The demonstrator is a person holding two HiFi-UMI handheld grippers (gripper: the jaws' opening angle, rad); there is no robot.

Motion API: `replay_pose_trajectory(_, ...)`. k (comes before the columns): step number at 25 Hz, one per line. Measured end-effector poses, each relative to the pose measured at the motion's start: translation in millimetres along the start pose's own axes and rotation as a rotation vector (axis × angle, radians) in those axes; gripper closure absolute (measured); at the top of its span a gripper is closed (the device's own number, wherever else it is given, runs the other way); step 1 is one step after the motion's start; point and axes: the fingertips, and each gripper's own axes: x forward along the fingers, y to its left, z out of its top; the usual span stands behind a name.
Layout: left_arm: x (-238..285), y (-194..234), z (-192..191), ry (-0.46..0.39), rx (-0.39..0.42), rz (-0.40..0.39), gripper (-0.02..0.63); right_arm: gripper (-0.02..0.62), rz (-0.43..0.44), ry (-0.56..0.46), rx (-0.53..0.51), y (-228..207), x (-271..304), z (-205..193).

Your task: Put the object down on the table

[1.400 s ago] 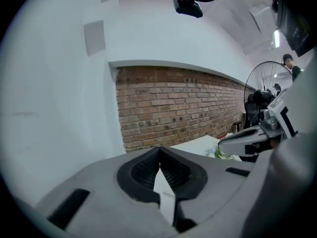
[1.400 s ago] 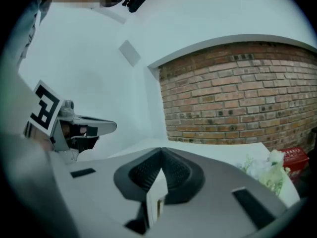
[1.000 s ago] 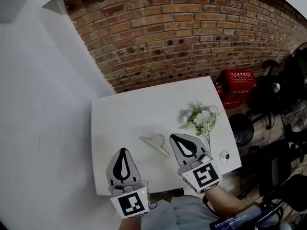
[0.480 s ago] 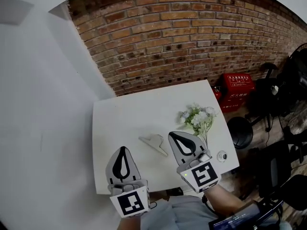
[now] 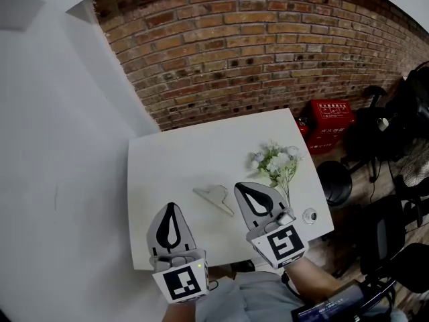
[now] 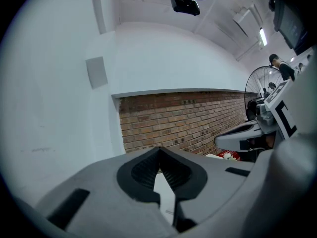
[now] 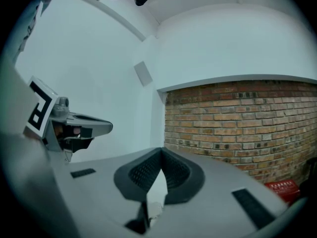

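Our left gripper (image 5: 171,208) and right gripper (image 5: 239,188) are pressed together, empty. The pale angled piece (image 5: 215,198) lying on the white table (image 5: 175,158) looks light, thin and stiff; we'd pinch one arm.

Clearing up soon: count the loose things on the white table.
3: a beige hanger-shaped piece mid-table, a flower bunch far right, a small round object near the right edge. Others may be hidden.

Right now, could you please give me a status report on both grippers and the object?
Left gripper shut, empty; right gripper shut, empty. Beige object lies flat on the table, held by neither. Flowers further right, not in the way.
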Motion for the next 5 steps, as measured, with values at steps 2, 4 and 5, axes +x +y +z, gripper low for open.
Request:
replay_pose_trajectory(2, -0.5, 0.6, -0.3, 0.002, 0.000, 0.000, 0.598, 0.591, -0.001, 0.002, 0.000, 0.1, -0.1, -0.3)
replay_pose_trajectory(4, -0.5, 1.9, -0.2, 0.003, -0.002, 0.001, 0.598, 0.591, -0.003, 0.004, 0.001, 0.6, 0.5, -0.1)
replay_pose_trajectory(5, -0.5, 2.7, -0.1, 0.004, -0.003, 0.001, 0.597, 0.591, -0.004, 0.005, 0.002, 0.9, 0.9, 0.0)
